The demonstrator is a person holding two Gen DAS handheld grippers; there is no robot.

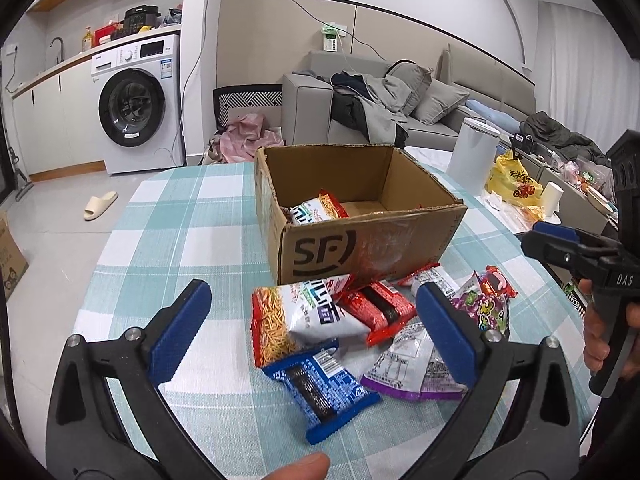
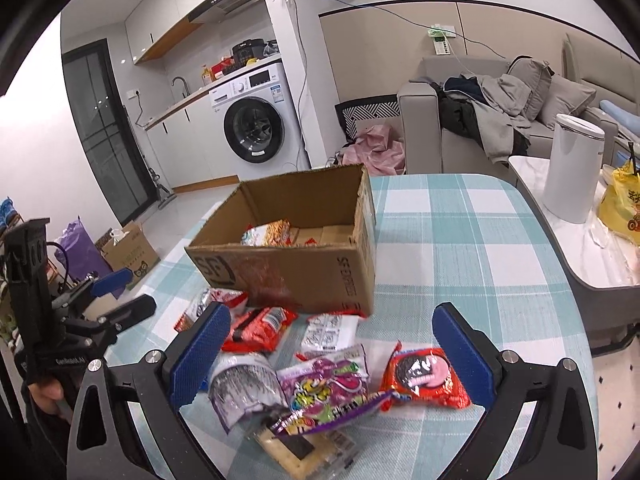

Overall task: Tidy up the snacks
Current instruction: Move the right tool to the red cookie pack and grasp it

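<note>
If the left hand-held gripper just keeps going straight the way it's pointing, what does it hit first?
Probably the noodle snack packet lying between its open fingers, in front of the SF cardboard box; depth is hard to judge.

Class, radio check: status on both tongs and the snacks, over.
Left tongs open, right tongs open, both empty. One noodle packet in cardboard box; snack pile on table. Nothing blocking.
</note>
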